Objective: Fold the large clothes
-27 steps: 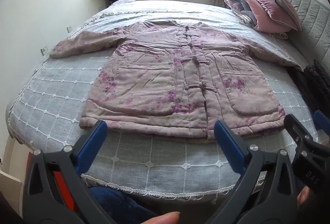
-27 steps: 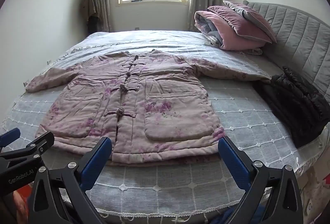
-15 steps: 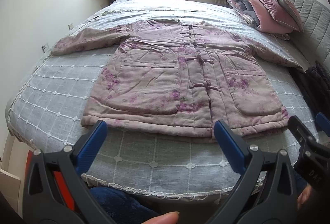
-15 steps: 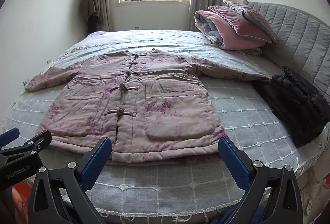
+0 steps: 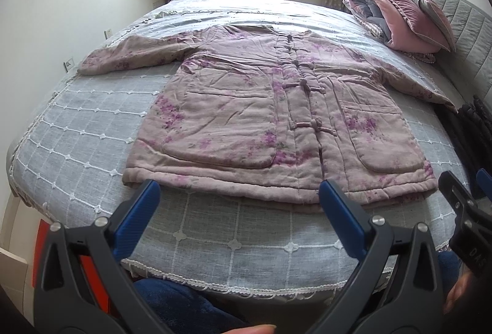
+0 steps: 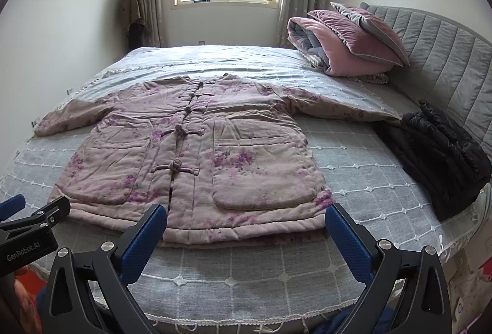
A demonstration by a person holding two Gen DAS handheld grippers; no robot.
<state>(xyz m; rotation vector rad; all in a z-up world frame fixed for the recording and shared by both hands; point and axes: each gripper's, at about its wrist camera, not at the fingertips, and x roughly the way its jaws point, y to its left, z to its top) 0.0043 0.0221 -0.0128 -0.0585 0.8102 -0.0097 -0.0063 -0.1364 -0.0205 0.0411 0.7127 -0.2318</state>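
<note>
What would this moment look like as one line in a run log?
stage: approach | left gripper: open, empty | right gripper: open, empty | pink floral padded jacket: flat, unfolded on grey quilted bed cover | black puffer jacket: beside

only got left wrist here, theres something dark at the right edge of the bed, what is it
observer: A black puffer jacket, lying crumpled on the bedspread beside the headboard.
operator: ok and the right gripper, i only see a corner of it, is it open
observer: Yes. The right gripper is open, its blue fingers spread wide in front of the floral coat's hem, holding nothing.
</note>
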